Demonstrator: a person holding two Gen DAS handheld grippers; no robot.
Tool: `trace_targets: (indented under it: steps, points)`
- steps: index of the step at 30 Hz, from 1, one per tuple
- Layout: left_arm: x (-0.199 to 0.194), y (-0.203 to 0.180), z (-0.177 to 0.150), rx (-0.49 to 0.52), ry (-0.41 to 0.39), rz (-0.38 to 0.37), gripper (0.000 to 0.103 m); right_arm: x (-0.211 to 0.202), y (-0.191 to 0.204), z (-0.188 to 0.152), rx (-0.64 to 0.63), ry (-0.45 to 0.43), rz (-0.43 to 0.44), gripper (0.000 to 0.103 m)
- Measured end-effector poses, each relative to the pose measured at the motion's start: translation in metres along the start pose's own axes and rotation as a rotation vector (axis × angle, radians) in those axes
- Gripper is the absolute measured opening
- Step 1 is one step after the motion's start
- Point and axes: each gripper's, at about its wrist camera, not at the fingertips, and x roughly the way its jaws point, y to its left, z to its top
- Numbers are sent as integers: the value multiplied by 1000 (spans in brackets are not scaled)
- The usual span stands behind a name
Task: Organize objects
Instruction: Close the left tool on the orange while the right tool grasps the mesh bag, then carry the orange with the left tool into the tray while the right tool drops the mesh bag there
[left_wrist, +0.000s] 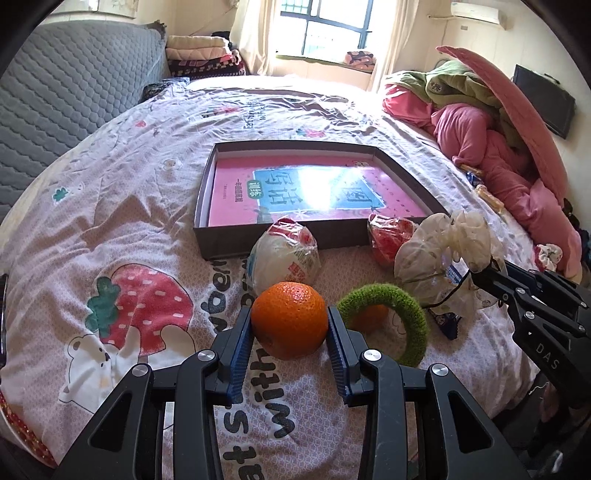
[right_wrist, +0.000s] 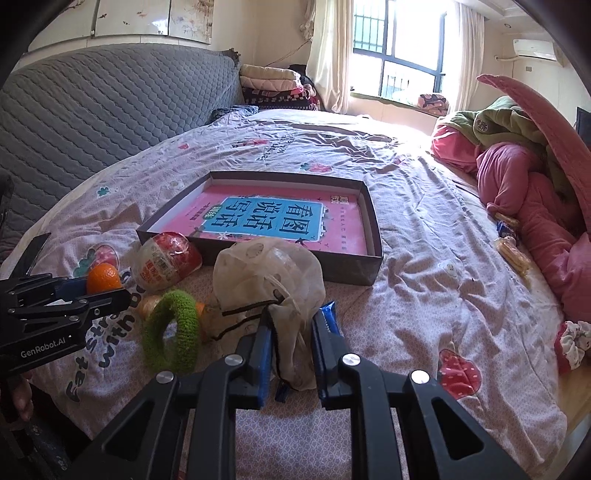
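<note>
The left gripper (left_wrist: 290, 325) is clamped on the round, dimpled orange fruit (left_wrist: 289, 319) near the bed's front edge, with the shallow dark cardboard box (left_wrist: 295, 242) straight ahead. The right gripper (right_wrist: 291, 332) has closed on the crinkled translucent plastic bag (right_wrist: 267, 271), beside the fuzzy green ring (right_wrist: 171, 332).

Sunlight from a barred window (right_wrist: 399, 55) floods a bed (right_wrist: 424, 295) beside a grey quilted headboard (right_wrist: 92, 122) and cream walls (right_wrist: 509, 85).
</note>
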Motion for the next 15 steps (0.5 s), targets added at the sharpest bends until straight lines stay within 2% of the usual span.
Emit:
trace_targets:
  steps: [15]
  points:
    - [4,1,44,-33,-39,28,39,-3,0,38,7,-57,-28,20]
